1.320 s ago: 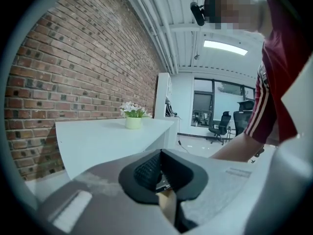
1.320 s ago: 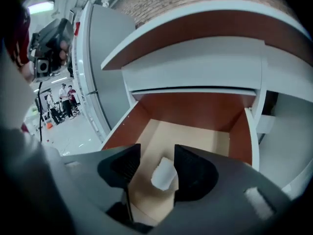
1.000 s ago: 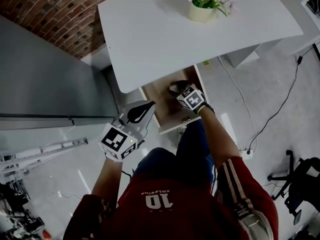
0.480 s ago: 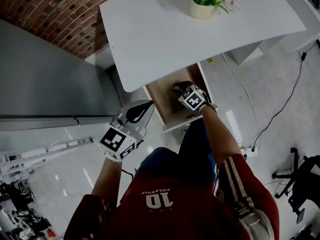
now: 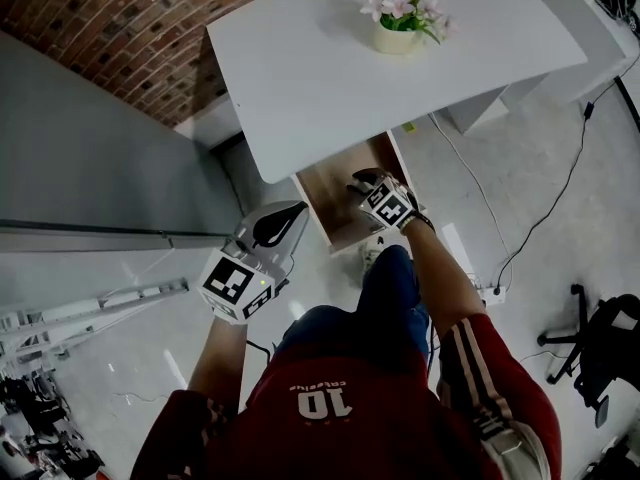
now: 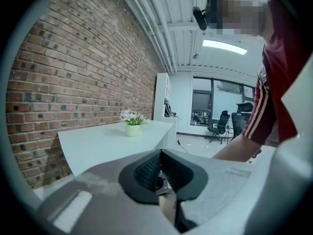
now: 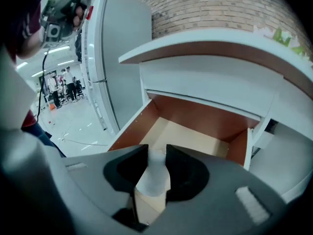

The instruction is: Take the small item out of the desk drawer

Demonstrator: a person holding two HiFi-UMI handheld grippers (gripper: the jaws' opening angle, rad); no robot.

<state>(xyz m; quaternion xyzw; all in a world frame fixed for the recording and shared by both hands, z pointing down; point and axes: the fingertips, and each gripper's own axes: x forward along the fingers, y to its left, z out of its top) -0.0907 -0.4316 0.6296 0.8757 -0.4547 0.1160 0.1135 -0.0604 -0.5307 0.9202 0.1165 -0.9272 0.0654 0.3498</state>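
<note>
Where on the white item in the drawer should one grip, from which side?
Probably its narrow end, from above and in front: the drawer has side walls and the desk overhangs it. The right hand-held gripper is closing there, the white item between its jaws.

small item: white, rounded, standing upright between the closing jaws of the right gripper.
drawer: sitting pulled open under the white tabletop, showing its pale wooden floor.

Right gripper reaches down, jaws closing on a white item; left gripper held aside, jaws together
</note>
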